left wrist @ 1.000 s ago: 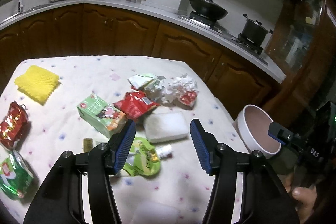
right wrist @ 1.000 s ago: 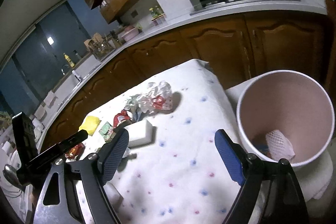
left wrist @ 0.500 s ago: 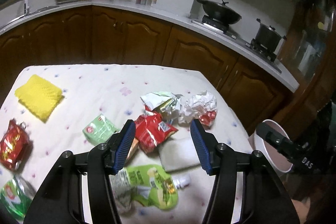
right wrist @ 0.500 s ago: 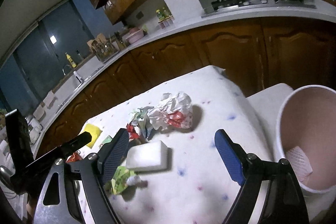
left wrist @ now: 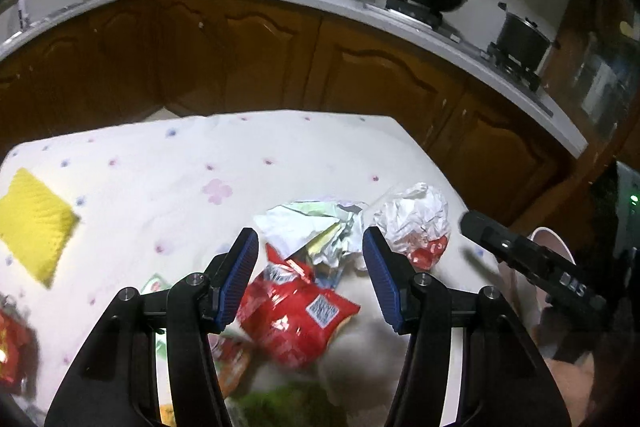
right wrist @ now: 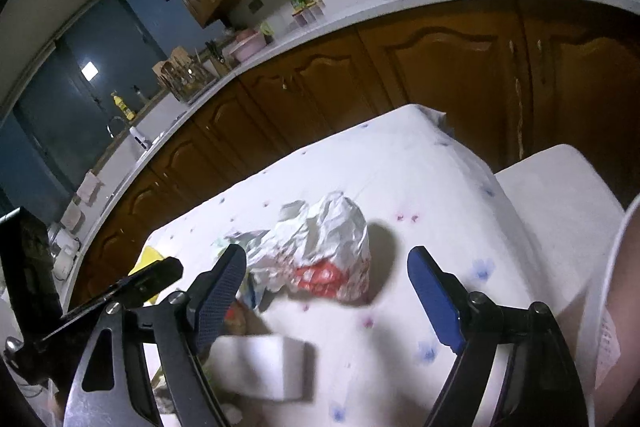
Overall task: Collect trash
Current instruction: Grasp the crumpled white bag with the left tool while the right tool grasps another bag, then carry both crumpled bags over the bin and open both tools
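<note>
The pile of wrappers crowds the middle of the table (left wrist: 168, 163). Beyond the crumpled white paper ball (right wrist: 332, 243) the cloth lies bare to the table's far edge — open room for a gripper. To the ball's right, bare cloth runs to the table's side edge, where the bin (right wrist: 622, 291) stands close. Left of the ball, a crumpled foil wrapper (left wrist: 316, 227) touches it, and a red snack bag (left wrist: 296, 311) lies nearer — no gap there. A white block (right wrist: 260, 367) sits in front of the ball. A yellow sponge (left wrist: 32, 223) lies well apart, bare cloth between.
</note>
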`<move>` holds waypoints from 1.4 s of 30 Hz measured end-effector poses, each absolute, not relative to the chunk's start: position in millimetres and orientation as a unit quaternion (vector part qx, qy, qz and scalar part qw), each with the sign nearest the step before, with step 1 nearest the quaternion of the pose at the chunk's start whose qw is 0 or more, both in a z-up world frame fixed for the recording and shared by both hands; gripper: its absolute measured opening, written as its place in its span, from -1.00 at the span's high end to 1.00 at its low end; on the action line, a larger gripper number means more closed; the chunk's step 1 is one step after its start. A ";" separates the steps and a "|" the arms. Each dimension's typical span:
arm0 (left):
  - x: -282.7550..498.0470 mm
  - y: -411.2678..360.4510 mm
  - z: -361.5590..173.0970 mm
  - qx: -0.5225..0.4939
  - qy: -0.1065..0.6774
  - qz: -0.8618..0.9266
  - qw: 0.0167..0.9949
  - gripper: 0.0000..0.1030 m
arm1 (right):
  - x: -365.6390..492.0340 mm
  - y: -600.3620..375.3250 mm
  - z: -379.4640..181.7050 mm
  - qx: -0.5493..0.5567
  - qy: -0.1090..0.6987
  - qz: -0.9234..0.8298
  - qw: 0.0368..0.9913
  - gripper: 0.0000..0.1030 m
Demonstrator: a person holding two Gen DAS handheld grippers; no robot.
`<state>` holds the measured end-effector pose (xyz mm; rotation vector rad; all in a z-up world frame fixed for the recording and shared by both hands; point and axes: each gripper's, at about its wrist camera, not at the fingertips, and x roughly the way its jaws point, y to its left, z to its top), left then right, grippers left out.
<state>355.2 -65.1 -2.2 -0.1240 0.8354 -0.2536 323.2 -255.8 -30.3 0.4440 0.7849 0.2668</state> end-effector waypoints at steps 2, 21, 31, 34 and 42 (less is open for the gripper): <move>361.1 -66.8 -6.0 -0.060 0.410 -0.125 0.901 -0.06 | 333.4 -257.3 -37.8 0.221 0.390 0.132 0.884 -0.39; 355.5 -70.4 -3.1 -0.064 0.402 -0.158 0.900 0.98 | 324.2 -264.1 -30.9 0.230 0.371 0.135 0.890 0.45; 322.7 -63.4 34.2 -0.101 0.352 -0.174 0.914 0.98 | 288.7 -281.0 0.5 0.227 0.338 0.132 0.904 0.45; 309.1 -64.4 42.0 -0.106 0.343 -0.180 0.916 0.98 | 274.3 -289.0 6.4 0.232 0.330 0.128 0.906 0.45; 273.8 -81.3 51.3 -0.115 0.333 -0.206 0.913 0.98 | 232.3 -316.0 17.8 0.228 0.313 0.097 0.917 0.45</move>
